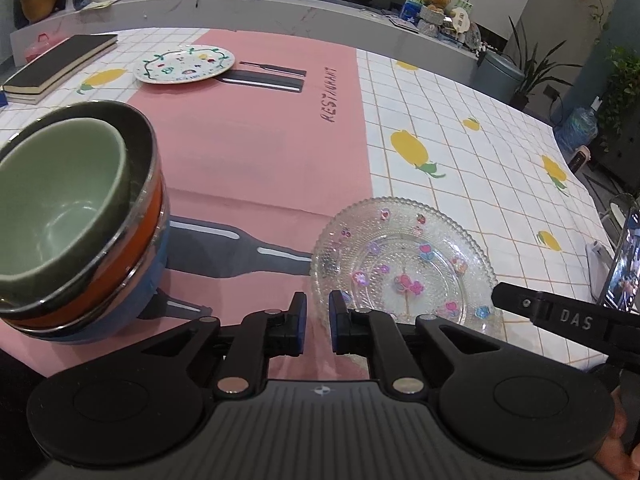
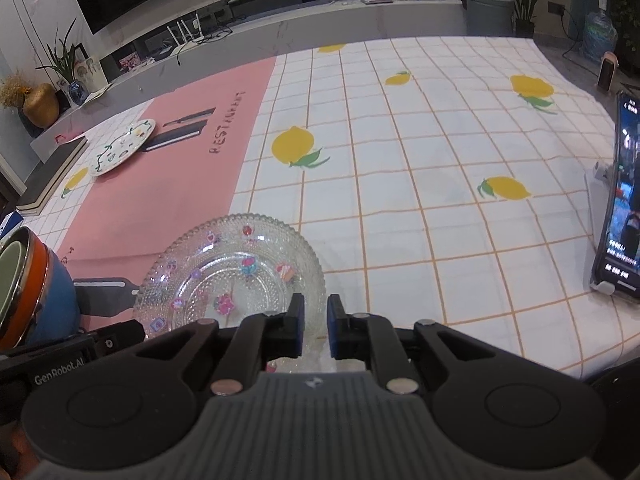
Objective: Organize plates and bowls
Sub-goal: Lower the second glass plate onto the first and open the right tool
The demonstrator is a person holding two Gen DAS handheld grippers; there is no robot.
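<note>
A clear glass plate (image 1: 404,260) with coloured flower stickers lies on the tablecloth near the front edge; it also shows in the right wrist view (image 2: 232,268). My left gripper (image 1: 317,324) is slightly open with nothing between its pads, just left of the plate's near rim. My right gripper (image 2: 315,330) is slightly open over the plate's near right rim, holding nothing. A stack of bowls (image 1: 80,216), green in orange in blue, stands at the left and shows in the right wrist view (image 2: 28,284). A white painted plate (image 1: 184,65) lies far back, also in the right wrist view (image 2: 122,146).
A dark book (image 1: 60,66) lies at the far left. A phone on a stand (image 2: 622,200) stands at the table's right edge. A pink placemat (image 1: 260,152) covers the table's left-middle. The other gripper's arm (image 1: 568,318) reaches in from the right.
</note>
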